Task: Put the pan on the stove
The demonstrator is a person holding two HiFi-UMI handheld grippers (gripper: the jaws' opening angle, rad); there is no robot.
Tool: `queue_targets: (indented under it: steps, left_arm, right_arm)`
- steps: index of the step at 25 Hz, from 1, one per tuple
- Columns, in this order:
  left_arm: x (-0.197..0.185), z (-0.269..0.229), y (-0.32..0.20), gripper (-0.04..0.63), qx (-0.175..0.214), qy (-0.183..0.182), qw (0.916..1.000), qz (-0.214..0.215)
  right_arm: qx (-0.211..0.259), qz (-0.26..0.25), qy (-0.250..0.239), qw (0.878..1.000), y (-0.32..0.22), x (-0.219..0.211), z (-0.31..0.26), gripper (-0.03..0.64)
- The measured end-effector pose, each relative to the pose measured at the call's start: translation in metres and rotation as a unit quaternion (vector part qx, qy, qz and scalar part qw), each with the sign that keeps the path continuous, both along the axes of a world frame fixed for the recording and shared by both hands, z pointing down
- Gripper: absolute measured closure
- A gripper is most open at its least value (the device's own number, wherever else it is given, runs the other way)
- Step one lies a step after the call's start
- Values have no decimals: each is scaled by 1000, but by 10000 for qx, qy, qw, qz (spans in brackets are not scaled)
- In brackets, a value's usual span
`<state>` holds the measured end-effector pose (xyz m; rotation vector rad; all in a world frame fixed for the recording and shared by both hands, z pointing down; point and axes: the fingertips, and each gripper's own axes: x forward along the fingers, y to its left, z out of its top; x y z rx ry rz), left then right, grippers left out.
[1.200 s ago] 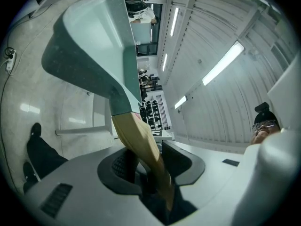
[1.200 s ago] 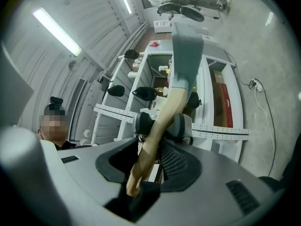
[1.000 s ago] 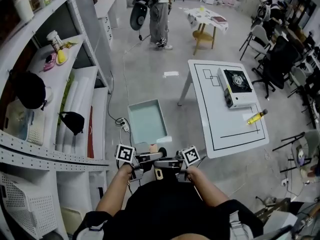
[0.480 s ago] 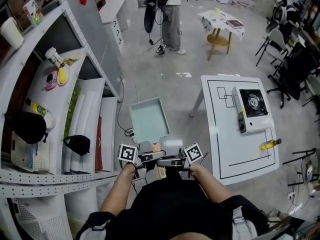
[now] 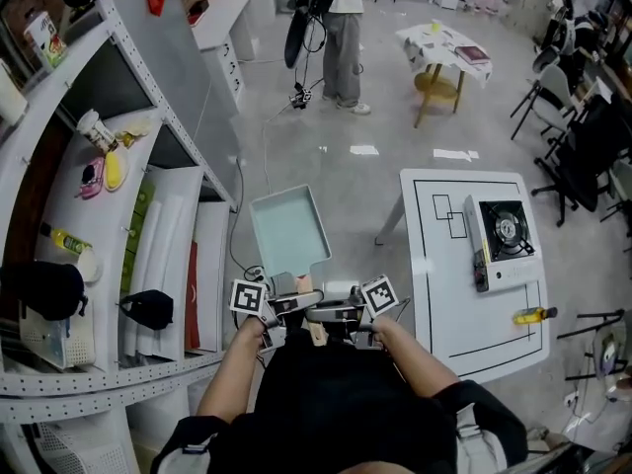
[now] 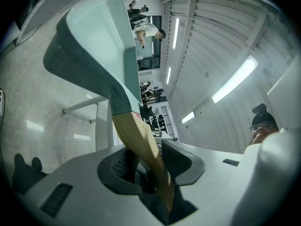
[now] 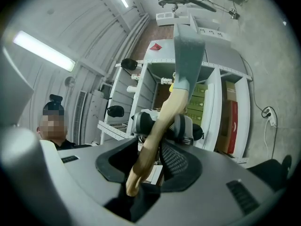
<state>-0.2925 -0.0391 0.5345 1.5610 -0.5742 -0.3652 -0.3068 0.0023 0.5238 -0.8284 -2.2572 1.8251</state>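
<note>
"Teal metal, that pan (image 5: 289,230): square, shallow and stiff. I'd guess it's fairly light, though nose-heavy out on the end of its long handle."

"Where would you take hold of it?"

"Where this person has it, on the wooden handle (image 5: 304,285). Bare wood should grip better than those smooth painted walls (they'd slip between pads, I reckon). The left gripper (image 5: 288,307) and the right gripper (image 5: 332,314) come at it from opposite sides, low in the middle of the head view. Both are clamped on the handle at a middling width, with the wood between the pads."

"You can see that from here?"

"The left gripper view shows the handle (image 6: 141,142) rising out of the jaws to the pan body (image 6: 94,51) in the upper left. In the right gripper view it's much the same, with the handle (image 7: 162,121) climbing to the pan (image 7: 188,51) at top centre."

"And the stove?"

"The stove (image 5: 506,237) sits on the white table (image 5: 444,294) at the right of the frame, well apart from the pan. The pan is held out over the floor, near the shelving (image 5: 148,225) on the left. Two grips on one handle ought to stop it rolling, but I'd watch for the far end dipping."
</note>
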Motion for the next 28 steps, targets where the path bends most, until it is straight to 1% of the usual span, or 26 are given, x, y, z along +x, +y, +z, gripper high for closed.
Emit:
queue_targets:
  steps: [2,3,6,8,11,14,17,20,24,25,28]
  left_arm:
    - [-6,-1,-18,440,294,-37,9995,85]
    - [-8,-1,-26,440,382,-40,9992,122]
    - [-19,6,-47,440,-21,22,9999,108]
    - [-26,10,-66,440,-26,11,9998,171]
    - [-38,7,-105,440,360,44,9986,386]
    - [-55,8,-136,440,-54,188,9989,423]
    - [-72,5,-171,440,-99,224,9985,497]
    - [-85,-5,-206,440,93,241,9971,714]
    - [-99,-26,-255,440,727,164,9904,1162]
    - [-101,-27,-267,440,815,115,9883,1281]
    - [-102,-21,-298,440,669,-128,9845,1616]
  right_arm:
    - [-7,39,-23,10000,-15,-6,0,460]
    - [-4,65,-29,10000,-22,-9,1,460]
    - [18,149,-26,9999,-48,-20,4,460]
    - [5,225,-7,9997,-67,-26,6,460]
    - [-79,380,41,9992,-102,-40,9,460]
    - [-80,497,69,9987,-138,-60,9,460]
    - [-62,596,54,9982,-174,-78,6,460]
    - [-16,790,19,9969,-208,-93,-2,459]
    - [-5,1106,-66,9938,-252,-111,-14,459]
    - [13,1209,-69,9926,-264,-113,-16,459]
    - [102,1554,-79,9878,-298,-111,-19,459]
